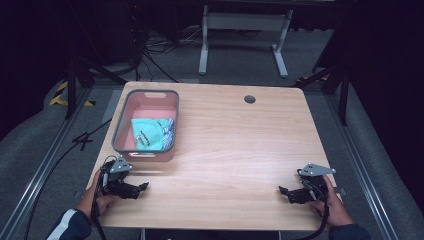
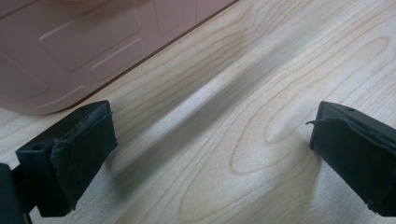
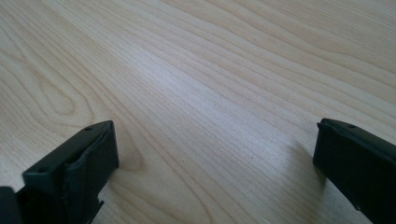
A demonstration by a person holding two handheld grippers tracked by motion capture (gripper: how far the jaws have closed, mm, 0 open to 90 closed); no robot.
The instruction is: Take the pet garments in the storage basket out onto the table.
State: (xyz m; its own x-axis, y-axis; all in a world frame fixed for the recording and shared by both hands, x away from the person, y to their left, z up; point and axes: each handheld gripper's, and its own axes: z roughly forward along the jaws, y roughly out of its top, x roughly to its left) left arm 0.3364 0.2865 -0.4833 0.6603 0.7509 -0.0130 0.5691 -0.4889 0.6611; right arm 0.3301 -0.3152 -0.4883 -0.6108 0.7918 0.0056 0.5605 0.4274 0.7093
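Item: teal cloth, folded, w/ a blue-and-white patterned piece at its 3 o'clock edge; lay inside pink basket w/ grey rim.
Basket loc.: far-left part of bench; long axis ran 12–6 o'clock in high view; near wall stood just beyond the L unit.
Bearing, L: cloth lay at approx. 1 o'clock from left hand-held gripper, near.
Bearing, R: cloth lay at approx. 10 o'clock from right hand-held gripper, well apart, across the bench.
Nearer hand: left hand; judged the likelier one to reach for the cloth.
L unit state: jaws spread wide, nothing betw. them; low over bare wood; basket's pink wall at 11 o'clock in left gripper view, not touching.
L unit heading: jaws pointed toward 3 o'clock in high view, i.e. not at the basket.
R unit state: jaws spread wide, empty; bare wood grain betw. them in right gripper view; held by right hand at near-right edge.
R unit heading: jaws pointed toward 9 o'clock in high view.
Contact: neither unit touched cloth or basket.
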